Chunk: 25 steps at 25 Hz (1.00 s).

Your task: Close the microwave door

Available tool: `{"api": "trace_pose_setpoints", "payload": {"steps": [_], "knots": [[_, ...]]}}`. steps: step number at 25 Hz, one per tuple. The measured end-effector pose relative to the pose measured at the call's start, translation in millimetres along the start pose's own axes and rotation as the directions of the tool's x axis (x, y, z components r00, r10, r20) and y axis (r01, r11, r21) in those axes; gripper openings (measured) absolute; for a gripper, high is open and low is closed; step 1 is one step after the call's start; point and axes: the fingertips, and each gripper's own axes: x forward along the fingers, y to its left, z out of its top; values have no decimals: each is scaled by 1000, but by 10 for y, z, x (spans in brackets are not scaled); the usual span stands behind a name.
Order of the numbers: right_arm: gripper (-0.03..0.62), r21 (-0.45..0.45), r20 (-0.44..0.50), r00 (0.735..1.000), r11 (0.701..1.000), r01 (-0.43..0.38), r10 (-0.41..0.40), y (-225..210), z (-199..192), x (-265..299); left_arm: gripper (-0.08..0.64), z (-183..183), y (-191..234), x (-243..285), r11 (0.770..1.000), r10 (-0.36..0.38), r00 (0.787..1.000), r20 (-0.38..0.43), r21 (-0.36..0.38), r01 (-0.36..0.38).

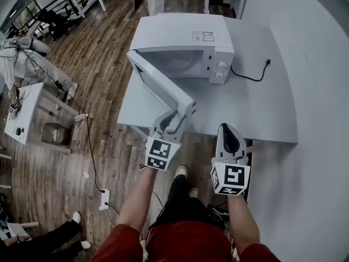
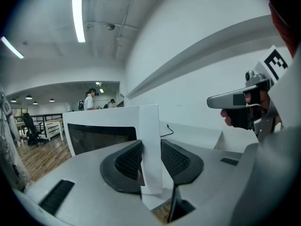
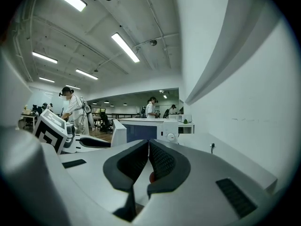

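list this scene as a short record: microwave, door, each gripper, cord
microwave: white box microwave oven, on the grey table
door: white windowed microwave door, swung open
left gripper: fingers closed on the door's free edge
right gripper: fingers together, empty, clear of the door
cord: black power cord, plug end lying on the table

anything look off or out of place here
The white microwave's door stands wide open over the grey table, its edge gripped by the left claw. The black power cord lies unplugged on the table.

sticker (image 1: 203,36) on microwave (image 1: 169,31), print illegible
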Motion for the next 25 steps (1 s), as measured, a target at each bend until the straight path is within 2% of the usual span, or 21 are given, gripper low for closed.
{"api": "trace_pose_setpoints", "payload": {"steps": [10,18,25], "knots": [[28,-13,11,1000,1000,29,-29,-362,15,129,144,137,-82,388,996,83,996,31,-28,-82],[28,-21,-1,1000,1000,5,-5,-558,-37,551,144,236,-89,771,988,150,986,68,-55,-146],[28,-19,-15,1000,1000,-6,6,-842,-22,993,143,361,-40,1225,981,180,980,85,-85,-173]]}}
